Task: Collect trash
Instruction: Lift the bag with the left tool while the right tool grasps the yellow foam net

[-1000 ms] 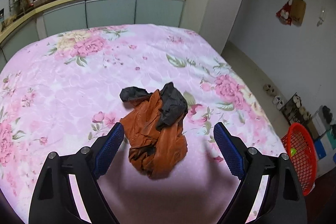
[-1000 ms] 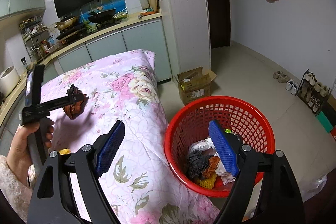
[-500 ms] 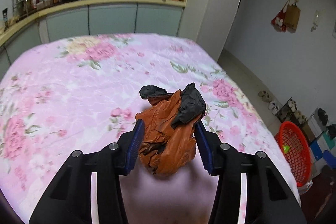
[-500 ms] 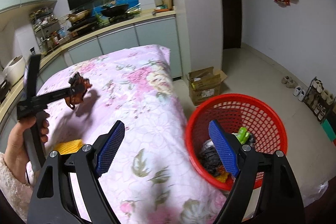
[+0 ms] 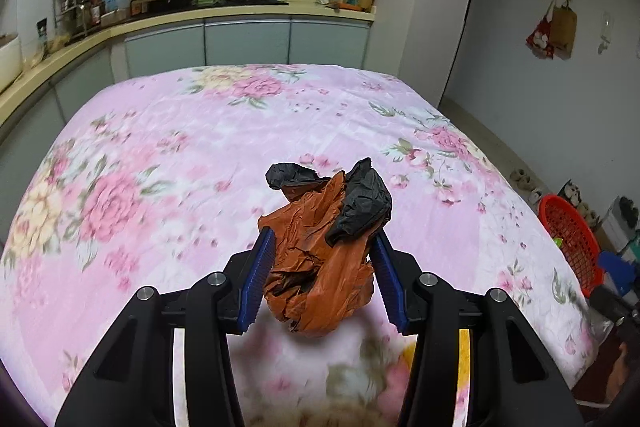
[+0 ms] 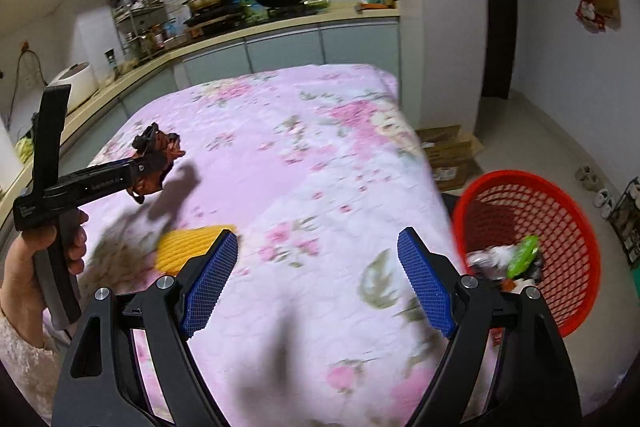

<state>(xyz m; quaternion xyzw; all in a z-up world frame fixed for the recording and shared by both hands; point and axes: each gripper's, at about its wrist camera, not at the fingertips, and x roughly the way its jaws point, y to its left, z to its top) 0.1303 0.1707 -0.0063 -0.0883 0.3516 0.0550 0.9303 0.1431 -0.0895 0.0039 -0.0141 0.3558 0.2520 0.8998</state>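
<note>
My left gripper (image 5: 322, 279) is shut on a crumpled orange and black plastic bag (image 5: 320, 259) and holds it above the pink floral tablecloth (image 5: 200, 147). The same gripper and the bag (image 6: 158, 155) show at the left of the right wrist view, lifted off the cloth. My right gripper (image 6: 316, 283) is open and empty over the table's near edge. A yellow ribbed piece of trash (image 6: 188, 247) lies on the cloth just left of its left finger. The red trash basket (image 6: 560, 227) stands on the floor to the right, with several pieces of trash inside.
The basket also shows at the right edge of the left wrist view (image 5: 568, 235). A cardboard box (image 6: 448, 155) sits on the floor beyond the table. A kitchen counter (image 5: 200, 15) with a stove and wok runs behind. Shoes line the right wall.
My left gripper closed on the orange and black bag and lifted it off the cloth. My right gripper swung left from over the basket to over the table, still open.
</note>
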